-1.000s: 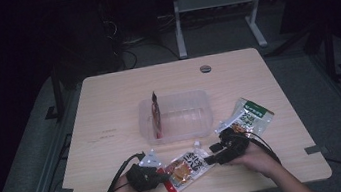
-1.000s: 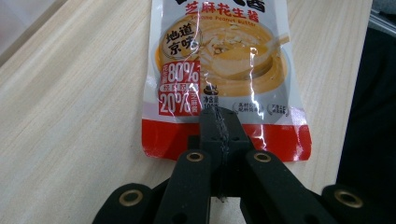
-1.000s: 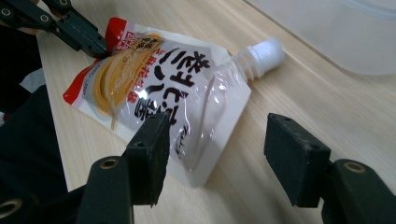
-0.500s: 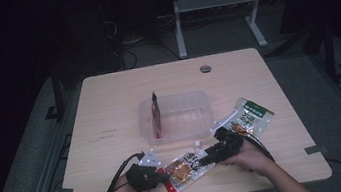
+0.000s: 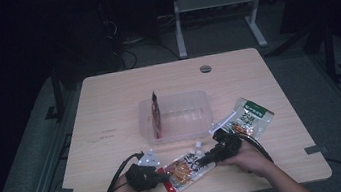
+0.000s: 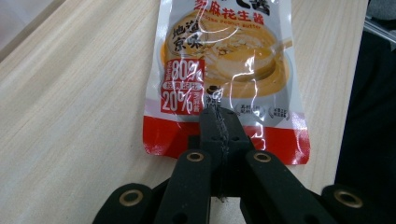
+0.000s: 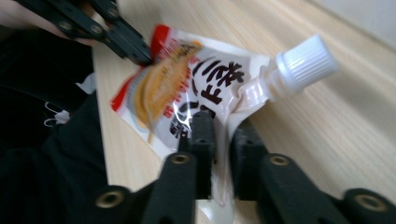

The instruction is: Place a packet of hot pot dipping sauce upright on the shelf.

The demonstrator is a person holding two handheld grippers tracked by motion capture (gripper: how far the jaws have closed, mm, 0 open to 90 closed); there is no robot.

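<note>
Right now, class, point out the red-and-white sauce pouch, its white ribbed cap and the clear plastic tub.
Red-and-white sauce pouch [image 6: 224, 51], left gripper view, printed front.
White ribbed cap [image 7: 306, 60], right gripper view, its side.
Clear plastic tub [image 5: 207, 113], high view, right wall.

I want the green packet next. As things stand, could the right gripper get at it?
Probably not yet: the right gripper is shut on the spout end of the sauce pouch, which the left gripper clamps at the red end. Once released, the green packet lies just beside it with bare table between.
</note>
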